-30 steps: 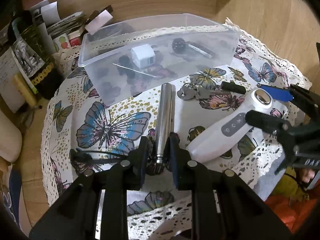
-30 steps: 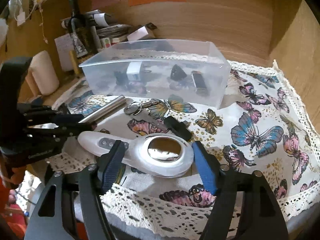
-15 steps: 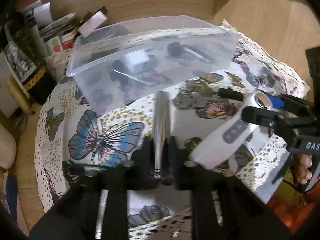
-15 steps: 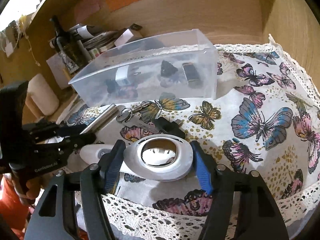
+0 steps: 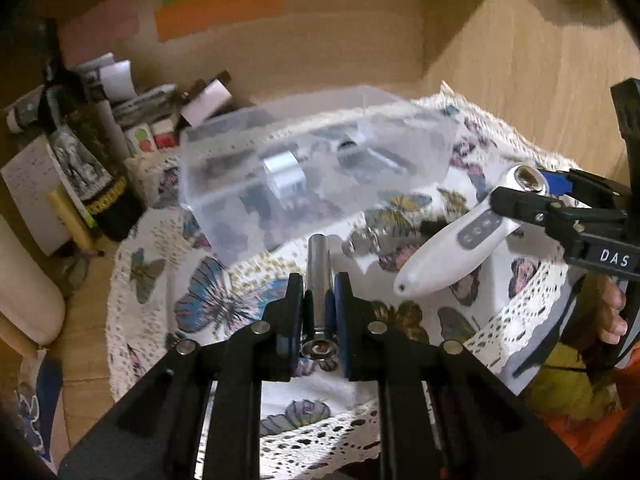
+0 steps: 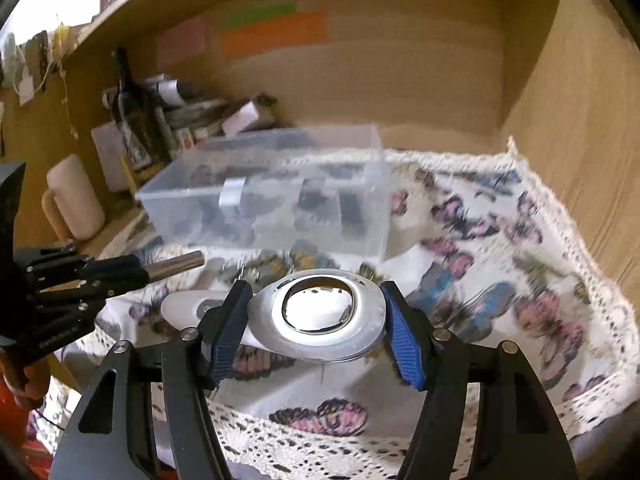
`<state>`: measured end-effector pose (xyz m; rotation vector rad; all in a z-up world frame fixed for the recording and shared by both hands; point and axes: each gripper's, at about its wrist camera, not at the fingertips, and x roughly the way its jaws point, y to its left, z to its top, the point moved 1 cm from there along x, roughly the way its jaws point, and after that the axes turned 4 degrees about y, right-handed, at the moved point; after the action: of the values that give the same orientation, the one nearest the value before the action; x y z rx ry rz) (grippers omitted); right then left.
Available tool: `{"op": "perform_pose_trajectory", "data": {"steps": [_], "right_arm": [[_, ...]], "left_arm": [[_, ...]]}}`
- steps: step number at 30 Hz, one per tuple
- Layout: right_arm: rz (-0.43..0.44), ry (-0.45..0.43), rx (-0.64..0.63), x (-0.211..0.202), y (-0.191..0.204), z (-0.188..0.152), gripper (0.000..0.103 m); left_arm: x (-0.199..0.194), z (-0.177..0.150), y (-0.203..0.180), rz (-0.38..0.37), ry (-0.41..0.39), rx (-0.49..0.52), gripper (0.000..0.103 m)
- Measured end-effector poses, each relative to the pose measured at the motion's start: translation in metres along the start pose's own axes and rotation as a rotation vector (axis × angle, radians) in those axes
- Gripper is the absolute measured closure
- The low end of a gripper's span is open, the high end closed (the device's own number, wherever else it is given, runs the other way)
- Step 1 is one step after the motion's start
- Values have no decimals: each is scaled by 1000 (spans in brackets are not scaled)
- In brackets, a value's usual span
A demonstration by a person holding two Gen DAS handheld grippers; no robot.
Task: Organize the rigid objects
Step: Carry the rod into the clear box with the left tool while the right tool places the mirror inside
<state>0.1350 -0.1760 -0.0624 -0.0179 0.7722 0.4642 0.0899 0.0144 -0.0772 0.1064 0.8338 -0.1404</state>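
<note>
1. The slim silver metal cylinder (image 5: pixel 319 276), pinched in the left hand-held gripper (image 5: pixel 318 312), has been lifted off the butterfly-print cloth (image 5: pixel 224 300).
2. The white oval-headed handheld device (image 6: pixel 320 316), clamped by the right hand-held gripper (image 6: pixel 318 328), is raised too.
3. Both look ready for the clear plastic box (image 5: pixel 224 176).

a wooden alcove encloses the scene, its far wall (image 6: pixel 400 80) and right wall (image 6: pixel 592 128) both light brown wood grain. paper strips in orange (image 6: pixel 274 36), green (image 6: pixel 260 10) and pink (image 6: pixel 182 42) are stuck on the far wall. a table is covered by a white butterfly-print cloth with a lace edge (image 6: pixel 500 280). at the far left stand a dark bottle (image 6: pixel 128 92), stacked papers (image 5: pixel 30 196) and a cream cylinder (image 6: pixel 76 196). warm indoor light.
</note>
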Motion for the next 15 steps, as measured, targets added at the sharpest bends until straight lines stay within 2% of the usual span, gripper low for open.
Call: {"op": "perform_pose_trajectory", "data": {"steps": [12,14,15], "right_arm": [[-32,-148,17,-21,-12,51,41],[-29,-159,18,-20,-12,59,41],[-29,-165,16,-19,-12,64,41]], "left_arm": [[-36,32,20,6,-120,-61,90],[-41,39,24,9,-137,-69,103],[-43,42,25,3,-143,-73,103]]}}
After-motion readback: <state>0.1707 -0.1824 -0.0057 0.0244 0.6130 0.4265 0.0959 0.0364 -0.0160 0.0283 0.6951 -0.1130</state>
